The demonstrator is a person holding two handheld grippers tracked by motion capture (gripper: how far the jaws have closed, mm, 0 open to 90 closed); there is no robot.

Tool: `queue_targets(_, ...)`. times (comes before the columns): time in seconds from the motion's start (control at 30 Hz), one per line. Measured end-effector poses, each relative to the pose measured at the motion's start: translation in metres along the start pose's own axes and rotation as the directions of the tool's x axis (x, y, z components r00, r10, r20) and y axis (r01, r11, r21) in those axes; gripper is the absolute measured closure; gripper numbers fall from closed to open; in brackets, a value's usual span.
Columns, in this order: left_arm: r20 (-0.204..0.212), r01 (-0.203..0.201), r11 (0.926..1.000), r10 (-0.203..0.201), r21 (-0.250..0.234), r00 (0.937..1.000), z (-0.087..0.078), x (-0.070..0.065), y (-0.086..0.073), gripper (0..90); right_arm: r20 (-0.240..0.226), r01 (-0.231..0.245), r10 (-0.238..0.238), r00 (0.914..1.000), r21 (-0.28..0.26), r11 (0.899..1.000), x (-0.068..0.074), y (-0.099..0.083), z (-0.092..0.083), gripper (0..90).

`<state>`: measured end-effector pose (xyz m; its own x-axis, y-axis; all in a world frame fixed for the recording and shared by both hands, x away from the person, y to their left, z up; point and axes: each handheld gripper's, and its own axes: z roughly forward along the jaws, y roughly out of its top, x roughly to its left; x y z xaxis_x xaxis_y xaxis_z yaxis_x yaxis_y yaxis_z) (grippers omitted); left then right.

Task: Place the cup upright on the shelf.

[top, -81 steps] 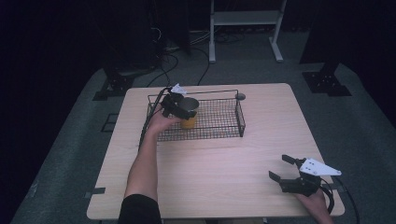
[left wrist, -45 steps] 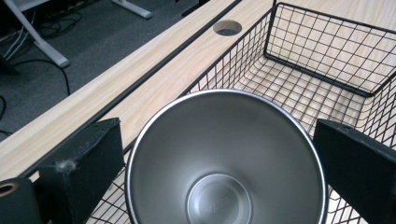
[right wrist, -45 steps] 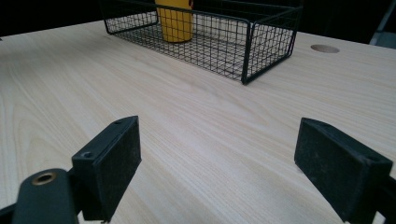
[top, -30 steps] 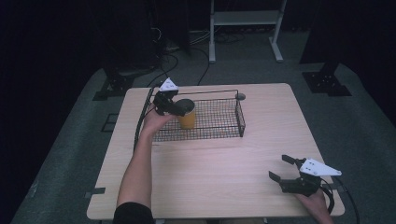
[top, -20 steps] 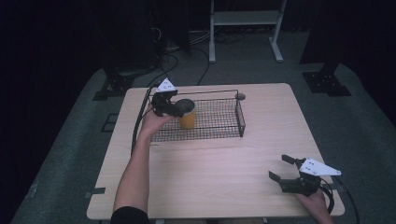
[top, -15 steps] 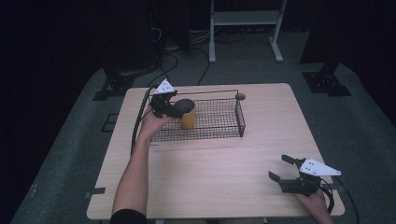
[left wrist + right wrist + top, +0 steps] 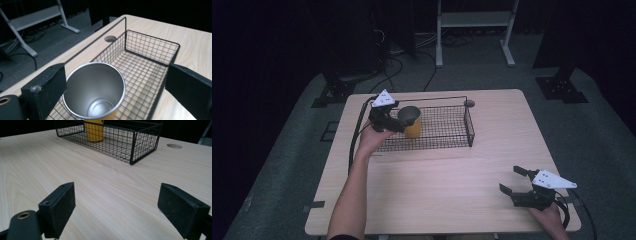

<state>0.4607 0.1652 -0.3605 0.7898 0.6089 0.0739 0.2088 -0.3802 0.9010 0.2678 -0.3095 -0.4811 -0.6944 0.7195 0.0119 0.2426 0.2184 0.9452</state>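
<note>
Yellow cup (image 7: 411,122) with bare metal inside, standing upright in the wire basket (image 7: 447,131) near its left end — long axis vertical, open mouth up. In the left gripper view the steel rim (image 7: 93,90) reads as a full circle, interior empty, yellow wall just visible below. No brand, label or writing legible on cup or basket.

Basket black, rectangular, long side running parallel to the far edge of the table (image 7: 452,200), set in the far-left part of the top. Round hole (image 7: 469,103) in the tabletop just beyond the basket's far-right corner.

Left gripper (image 7: 393,121) held at the basket's left end, jaws spread wide, one on each side of the cup — left jaw close beside the rim, contact not clear; right jaw well apart from it. Hand (image 7: 372,139) behind, forearm in from the near edge.

Right gripper (image 7: 513,181) low near the near-right corner, jaws spread, bare wood between them.
</note>
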Motion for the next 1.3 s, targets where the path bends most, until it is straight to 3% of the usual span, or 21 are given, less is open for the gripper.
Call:
queue_targets(0.43, 0.004, -0.004, 0.9988, 0.004, -0.049, 1.0000, -0.016, -0.011, -0.007, 2.8, 0.000, -0.002, 0.002, 1.0000, 0.000, 1.000, 0.000, 0.000, 0.000, 13.6)
queue_targets(1.3, 0.035, -0.029, 0.9971, 0.031, -0.071, 0.9989, -0.033, -0.040, -0.024, 3.5, 0.001, -0.005, 0.005, 1.0000, -0.001, 1.000, -0.001, 0.000, 0.000, 13.6)
